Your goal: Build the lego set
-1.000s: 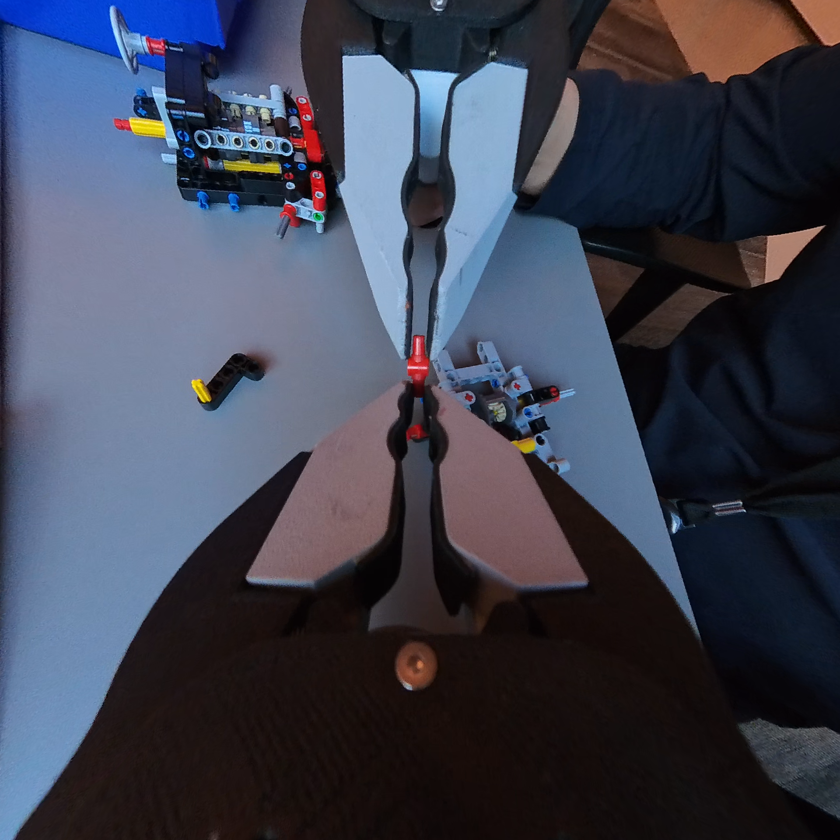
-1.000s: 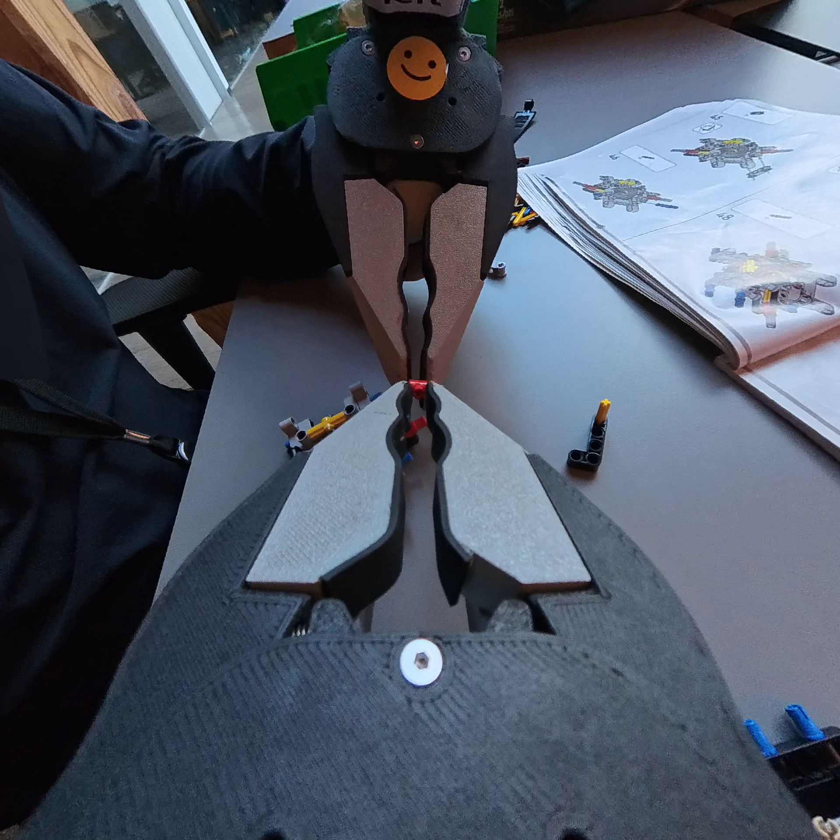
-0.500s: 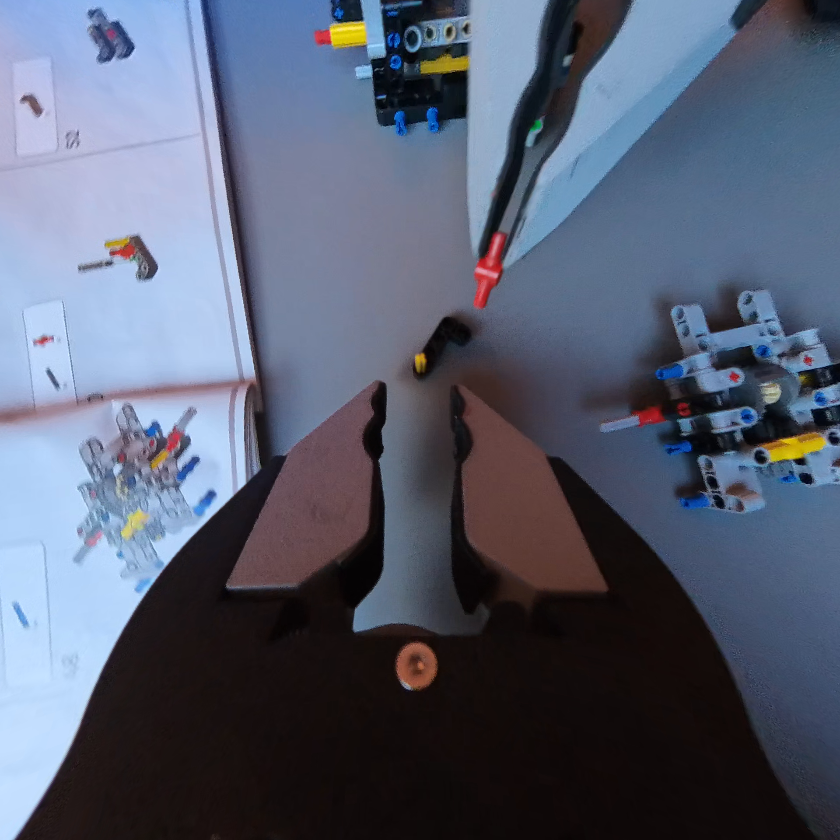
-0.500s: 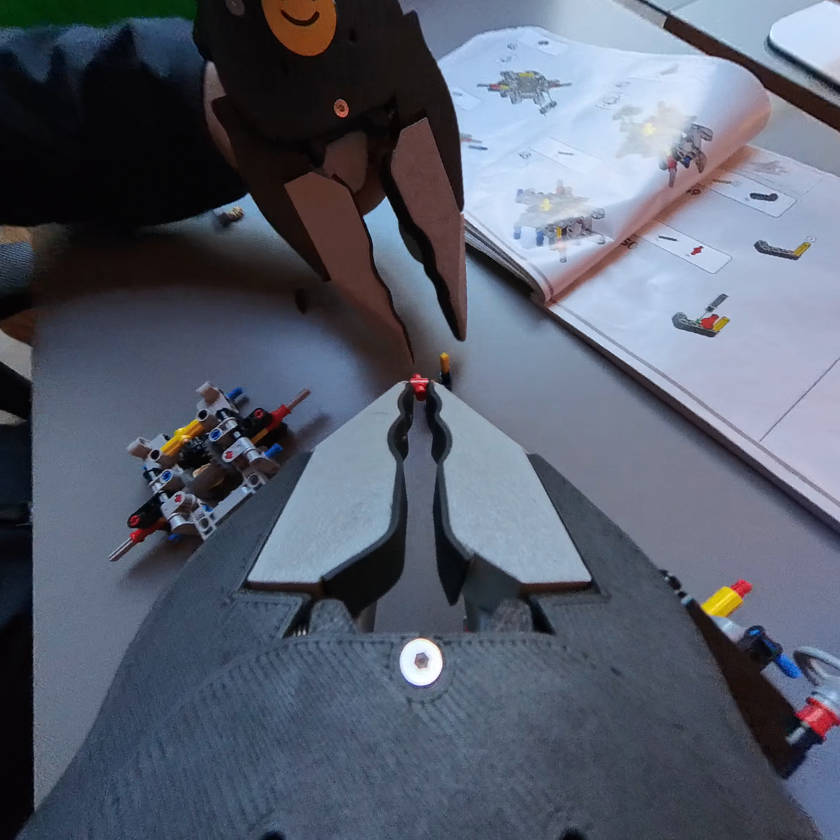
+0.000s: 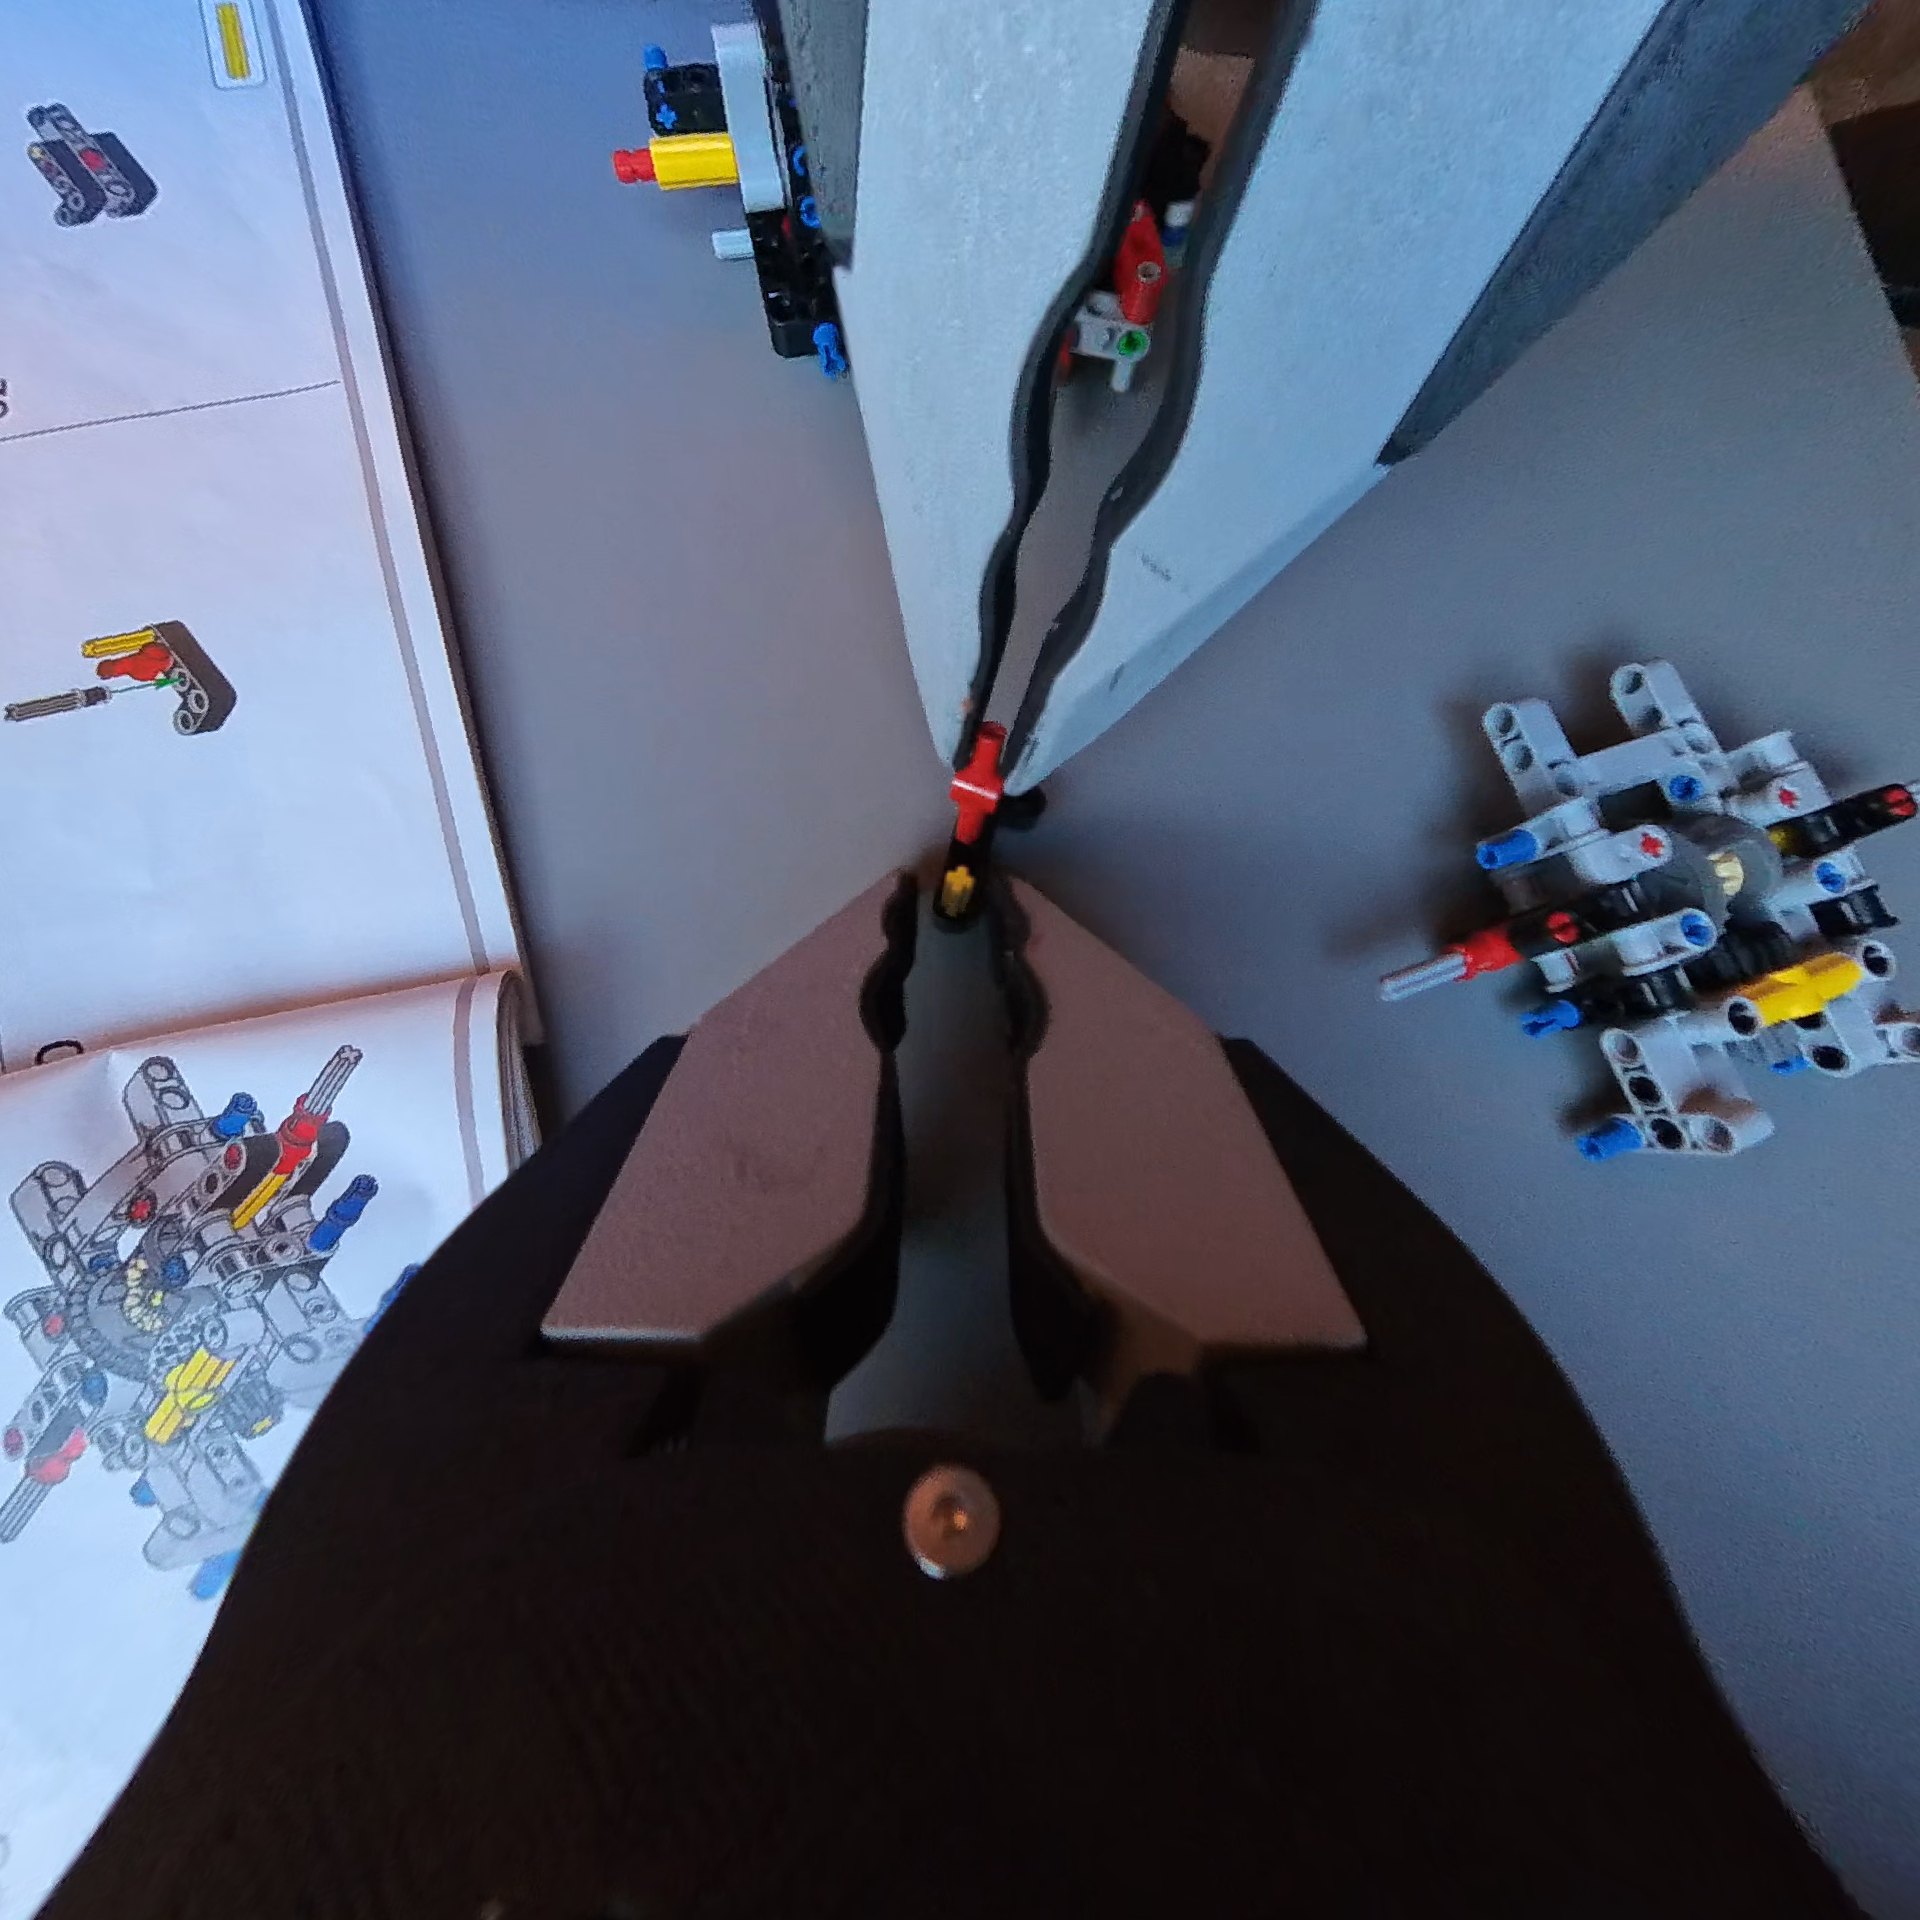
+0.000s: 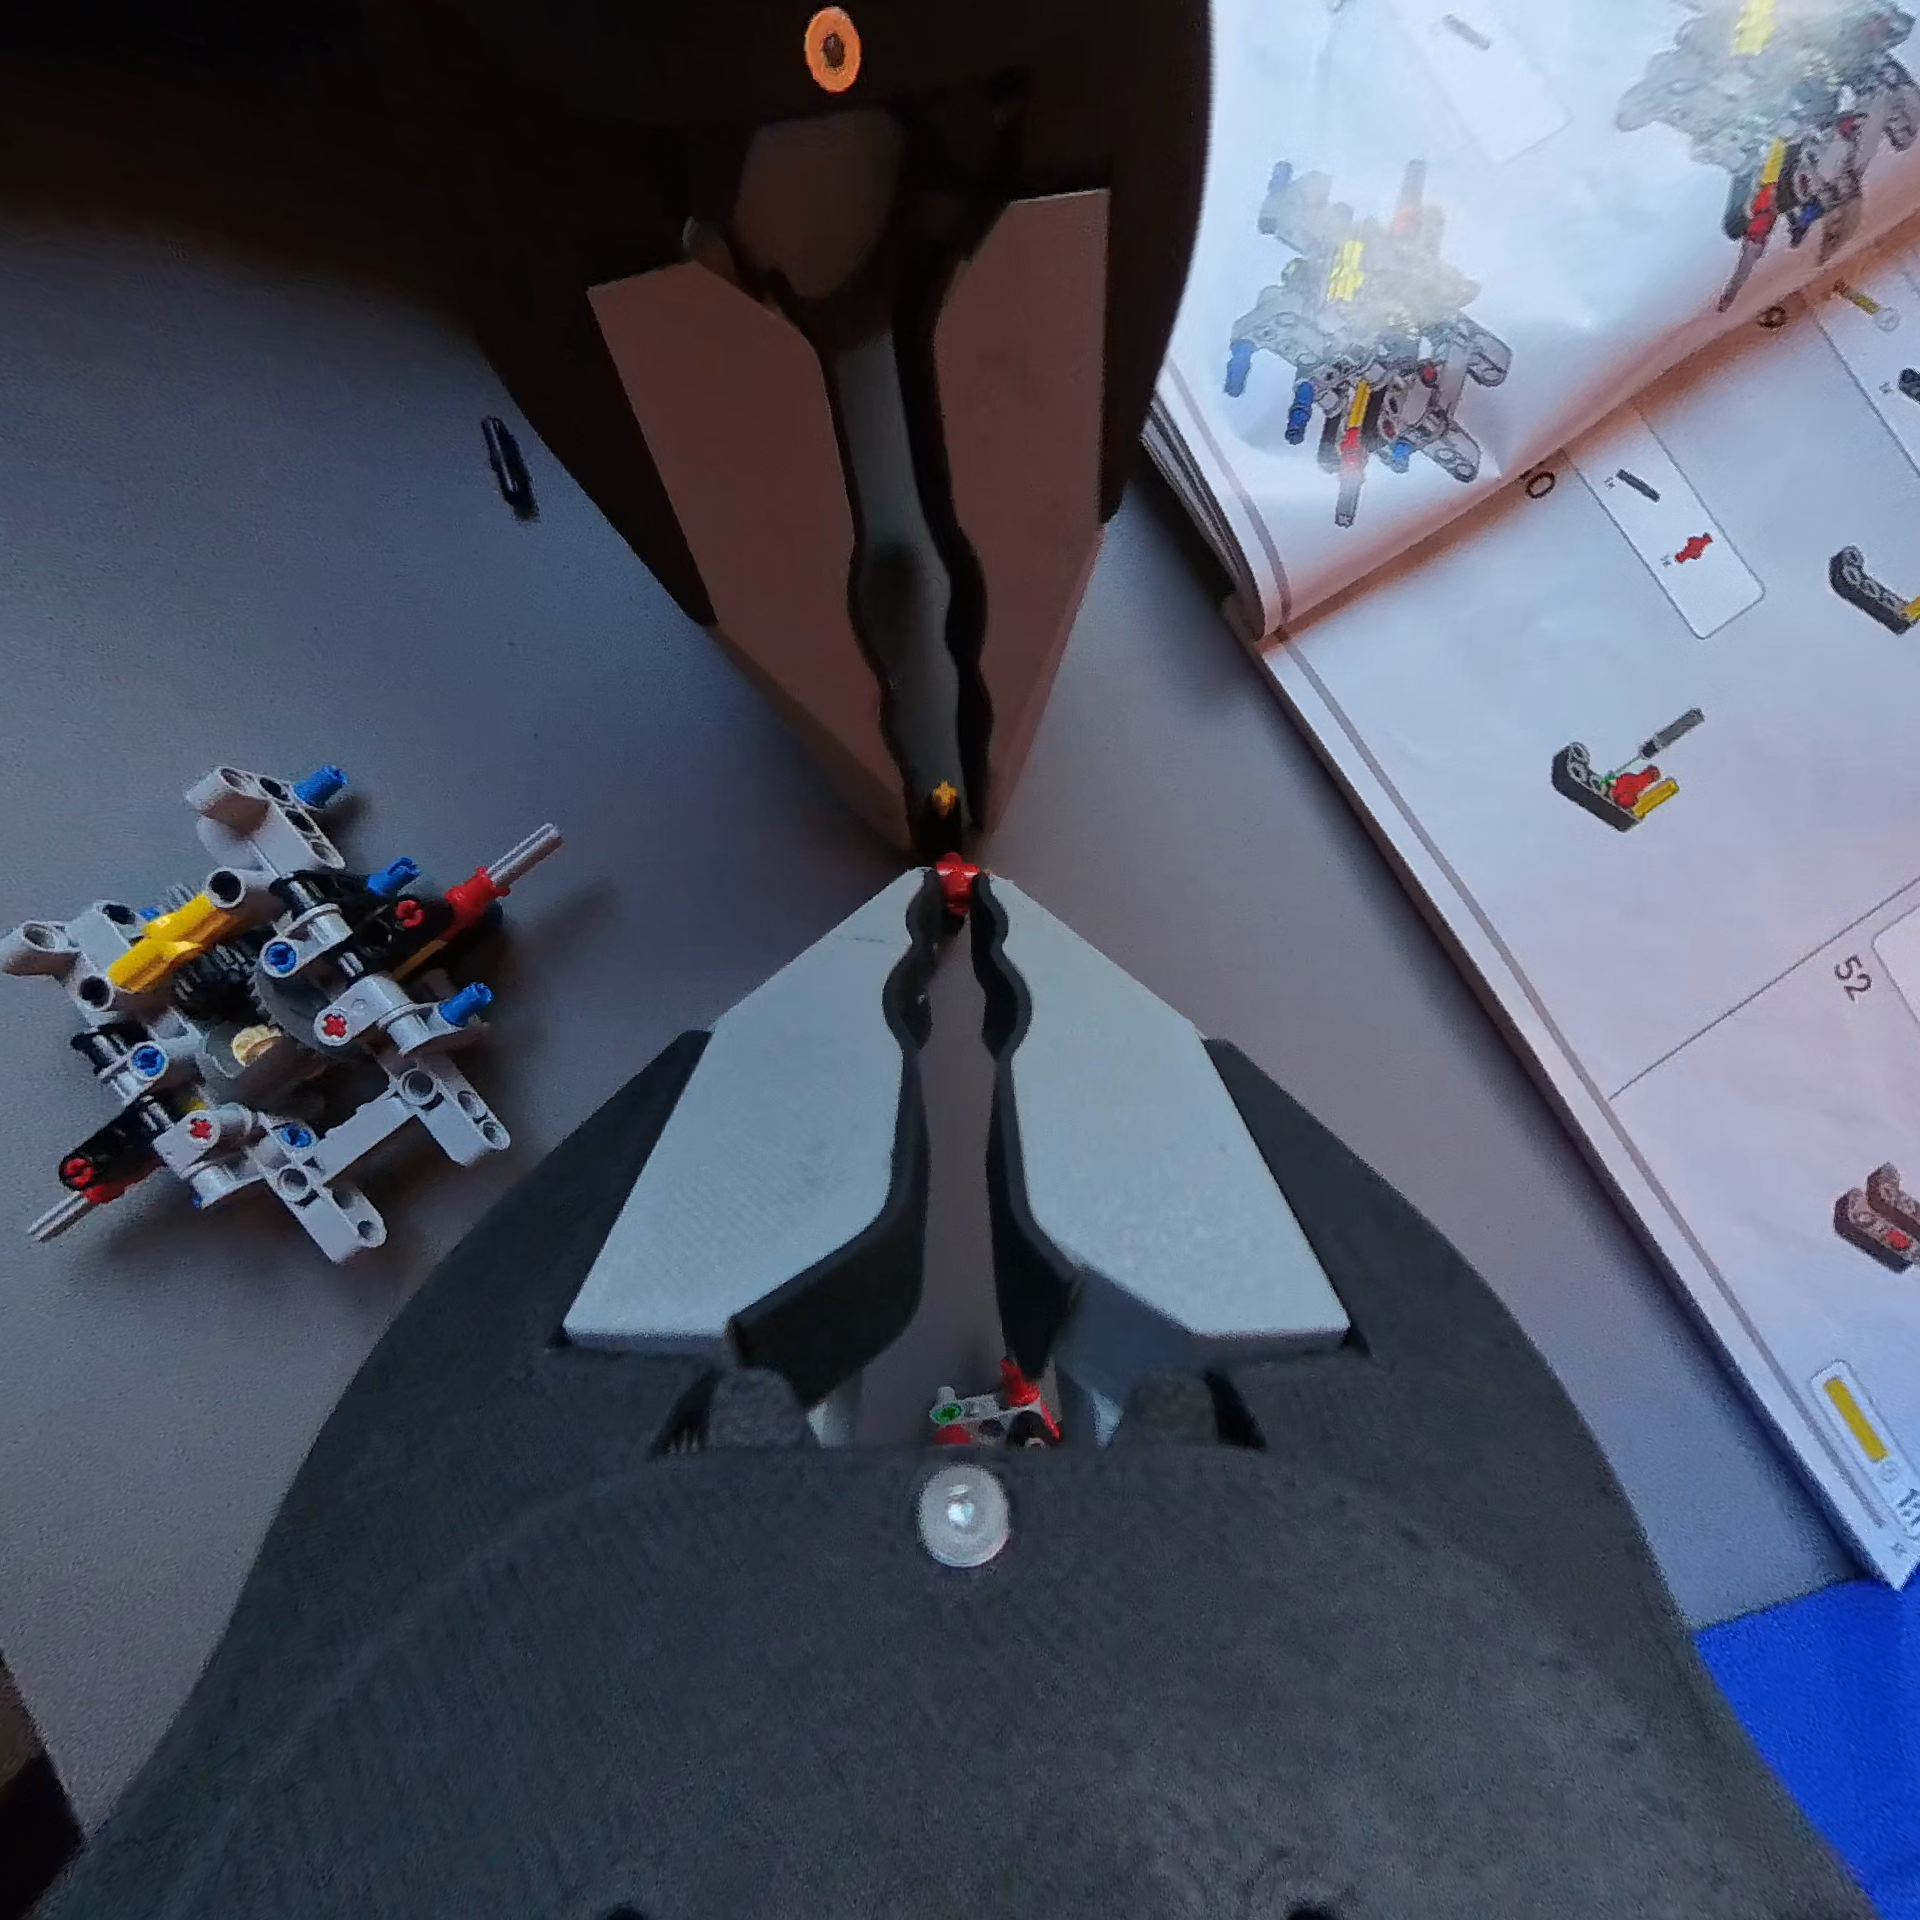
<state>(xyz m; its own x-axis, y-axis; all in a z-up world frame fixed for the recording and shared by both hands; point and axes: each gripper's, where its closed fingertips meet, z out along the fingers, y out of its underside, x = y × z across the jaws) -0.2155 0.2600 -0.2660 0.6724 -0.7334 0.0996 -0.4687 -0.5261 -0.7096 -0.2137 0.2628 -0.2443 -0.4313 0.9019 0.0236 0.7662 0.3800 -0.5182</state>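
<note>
Red pin [image 5: 975, 790] pinched in right gripper [image 6: 951, 902]; left gripper [image 5: 958, 896] clamps black-and-yellow piece [image 5: 957, 891] between booklet [image 5: 208, 520] and grey model [image 5: 1704, 914].

The table [image 6: 1247, 852] looks smooth and matt grey, while the open booklet [image 6: 1662, 935] at its edge is thin paper with a slight sheen. The small brick assembly [image 6: 260, 1018] is hard, glossy plastic — the right gripper [image 6: 951, 894] body rough, ribbed and matt.

- Table [image 5: 644, 623]: plain grey.
- Pin [image 5: 975, 787]: red.
- Angled piece [image 5: 956, 891]: black, yellow peg.
- Brick model [image 5: 1704, 914], right of frame: grey, black; blue, red, yellow accents.
- Booklet [image 5: 208, 499], left: white, colour diagrams.
</note>
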